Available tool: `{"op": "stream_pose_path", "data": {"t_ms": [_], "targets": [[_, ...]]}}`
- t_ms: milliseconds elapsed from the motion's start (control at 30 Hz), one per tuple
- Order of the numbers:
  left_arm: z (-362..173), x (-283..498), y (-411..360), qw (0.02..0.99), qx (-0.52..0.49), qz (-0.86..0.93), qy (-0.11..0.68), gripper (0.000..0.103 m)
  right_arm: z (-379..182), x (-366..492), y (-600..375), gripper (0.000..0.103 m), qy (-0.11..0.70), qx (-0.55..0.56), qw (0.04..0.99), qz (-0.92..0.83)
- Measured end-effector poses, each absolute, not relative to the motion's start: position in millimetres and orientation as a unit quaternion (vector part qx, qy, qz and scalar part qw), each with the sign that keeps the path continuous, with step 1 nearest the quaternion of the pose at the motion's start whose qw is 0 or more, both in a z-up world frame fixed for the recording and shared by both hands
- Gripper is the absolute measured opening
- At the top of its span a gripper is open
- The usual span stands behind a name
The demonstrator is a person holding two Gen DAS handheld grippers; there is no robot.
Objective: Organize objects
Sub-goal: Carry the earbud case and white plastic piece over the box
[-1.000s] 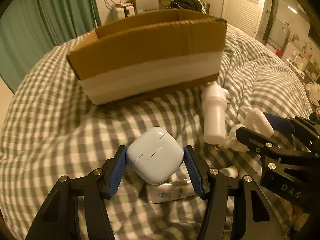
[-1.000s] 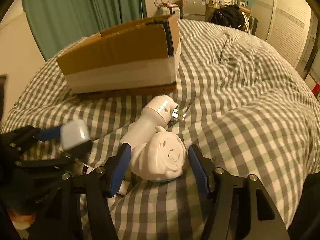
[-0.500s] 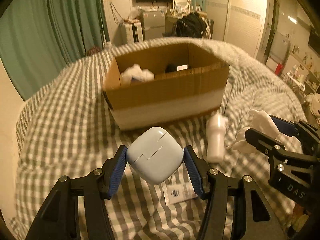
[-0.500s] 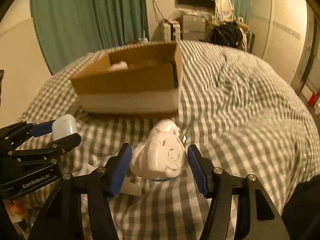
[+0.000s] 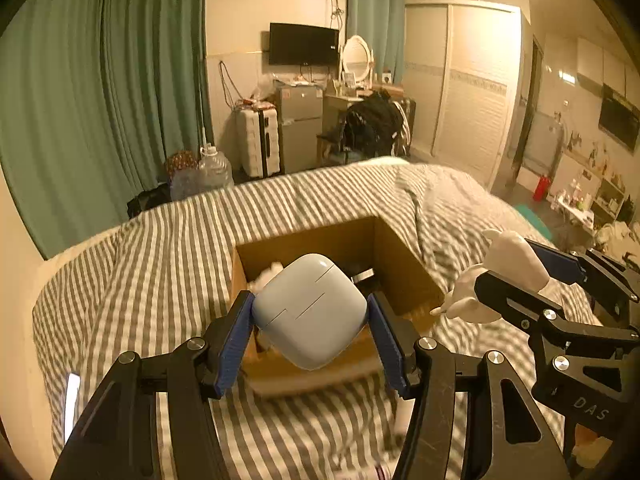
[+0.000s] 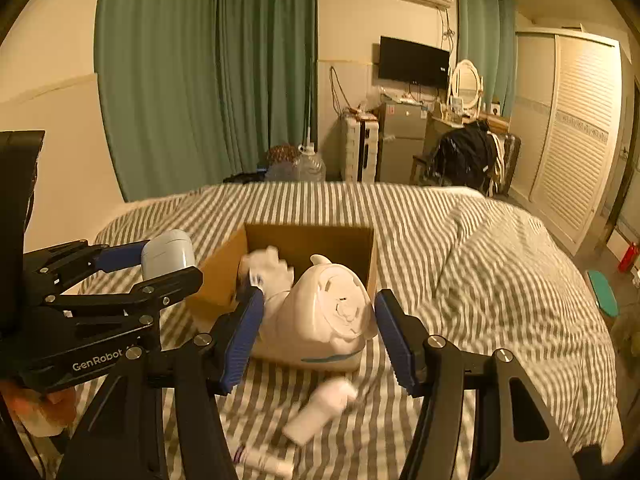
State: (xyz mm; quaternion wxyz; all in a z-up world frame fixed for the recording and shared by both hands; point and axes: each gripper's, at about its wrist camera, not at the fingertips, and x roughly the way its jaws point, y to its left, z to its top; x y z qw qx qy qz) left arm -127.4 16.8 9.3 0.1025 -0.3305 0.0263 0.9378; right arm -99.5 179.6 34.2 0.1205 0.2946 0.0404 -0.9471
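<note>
The left hand-held gripper (image 5: 311, 316) is closed partway on a pale blue earbud case (image 5: 310, 312), its blue pads pressing the two opposite flat sides, and the case hangs in the air over the near edge of the open cardboard box (image 5: 404, 264) on the bed (image 5: 140, 264). The case looks small, light and rigid, with a smooth rounded plastic shell that is probably slippery (the lid seam faces the camera), so a hold across the broad sides, as here, seems the safest. The right hand-held gripper (image 6: 318, 322) is likewise partly closed, on a white plastic toy (image 6: 324, 308) shaped like a rounded animal; its left pad sits against the toy, while at the right pad contact is hard to make out. The toy seems hollow, stiff and light, yet its domed form could let it pivot or slide, so the widest part of the body is likely the best place to pinch. It hovers in front of the box, which lies at about 12 o'clock from it. A white bottle (image 6: 320, 408) lies on the bed at 6 o'clock from the toy.
</note>
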Motion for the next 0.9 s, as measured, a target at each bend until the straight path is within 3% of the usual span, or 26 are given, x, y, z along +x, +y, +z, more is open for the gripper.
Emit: {"op": "stream_pose_path", "data": {"t_ms": [500, 900], "targets": [[-5.0, -273.2, 13.5, 0.103, -0.345, 0.933, 0.016, 0.059, 48.8, -229.0, 151.6, 0.058, 0.041, 0.284, 0.128, -0.949], [-83.2, -301.8, 16.4, 0.134, -0.403, 0.904, 0.045, 0.059, -20.9, -299.5, 163.1, 0.058, 0.009, 0.339, 0.130, -0.932]]}}
